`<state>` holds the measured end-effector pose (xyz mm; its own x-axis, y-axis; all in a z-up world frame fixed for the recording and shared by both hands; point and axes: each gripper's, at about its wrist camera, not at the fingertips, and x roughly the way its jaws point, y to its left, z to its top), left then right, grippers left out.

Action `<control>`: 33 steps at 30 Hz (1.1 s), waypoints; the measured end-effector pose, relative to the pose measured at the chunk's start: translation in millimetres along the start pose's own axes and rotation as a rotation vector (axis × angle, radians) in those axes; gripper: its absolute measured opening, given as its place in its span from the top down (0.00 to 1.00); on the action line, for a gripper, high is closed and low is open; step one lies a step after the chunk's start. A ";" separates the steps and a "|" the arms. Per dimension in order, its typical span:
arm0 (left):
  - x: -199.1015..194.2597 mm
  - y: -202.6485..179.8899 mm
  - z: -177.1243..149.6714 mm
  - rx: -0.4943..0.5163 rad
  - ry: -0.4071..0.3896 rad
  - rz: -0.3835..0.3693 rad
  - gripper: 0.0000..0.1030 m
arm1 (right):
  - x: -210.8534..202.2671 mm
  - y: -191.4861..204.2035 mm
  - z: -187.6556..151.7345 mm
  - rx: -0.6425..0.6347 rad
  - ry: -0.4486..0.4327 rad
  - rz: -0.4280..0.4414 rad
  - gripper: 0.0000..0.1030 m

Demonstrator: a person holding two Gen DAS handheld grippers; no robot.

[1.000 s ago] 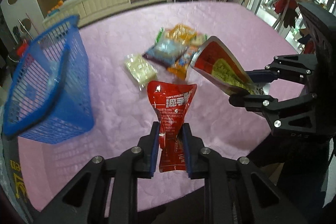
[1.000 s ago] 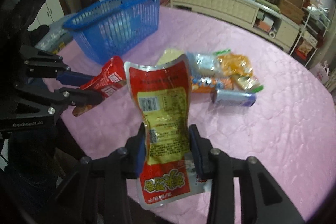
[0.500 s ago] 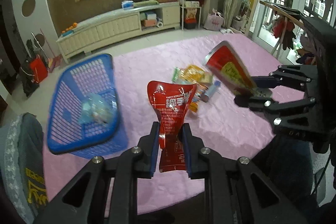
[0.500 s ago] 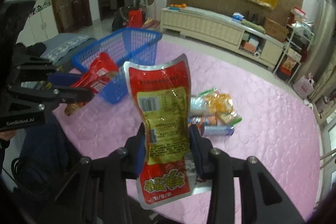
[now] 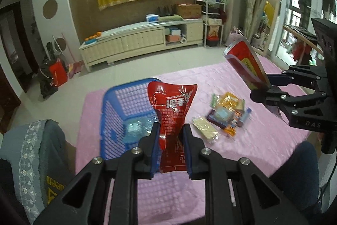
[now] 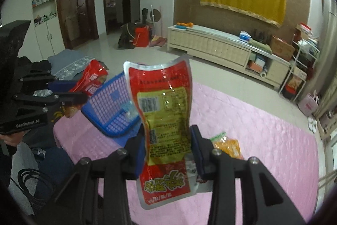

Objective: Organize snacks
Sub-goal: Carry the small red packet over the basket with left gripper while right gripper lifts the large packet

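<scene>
clamping a red snack pouch [image 5: 171, 117] upright in the left tongs [image 5: 171, 148] above the blue basket [image 5: 118, 117] on the pink-covered bench [image 5: 242, 147]; gripping a red-and-yellow packet [image 6: 166, 119] in the right tongs [image 6: 168, 153]; remaining snacks [image 5: 226, 114] heaped just right of the basket.
</scene>
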<state>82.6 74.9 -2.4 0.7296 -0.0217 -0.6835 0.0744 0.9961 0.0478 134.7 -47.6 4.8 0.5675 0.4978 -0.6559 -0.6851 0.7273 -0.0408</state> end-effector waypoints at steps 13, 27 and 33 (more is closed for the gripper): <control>24.0 66.1 20.3 -0.053 -0.001 0.034 0.81 | 56.6 39.2 47.6 -0.062 0.055 0.062 0.58; 74.3 113.4 22.2 -0.100 0.047 0.011 0.81 | 134.9 50.0 72.5 -0.051 0.152 0.099 0.58; 96.1 118.2 23.1 -0.097 0.066 -0.010 0.81 | 166.6 51.5 72.3 -0.054 0.218 0.066 0.57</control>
<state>177.2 188.6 -45.6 0.6822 -0.0297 -0.7306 0.0134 0.9995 -0.0281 227.0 107.0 -52.0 0.4130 0.4254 -0.8053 -0.7440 0.6676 -0.0289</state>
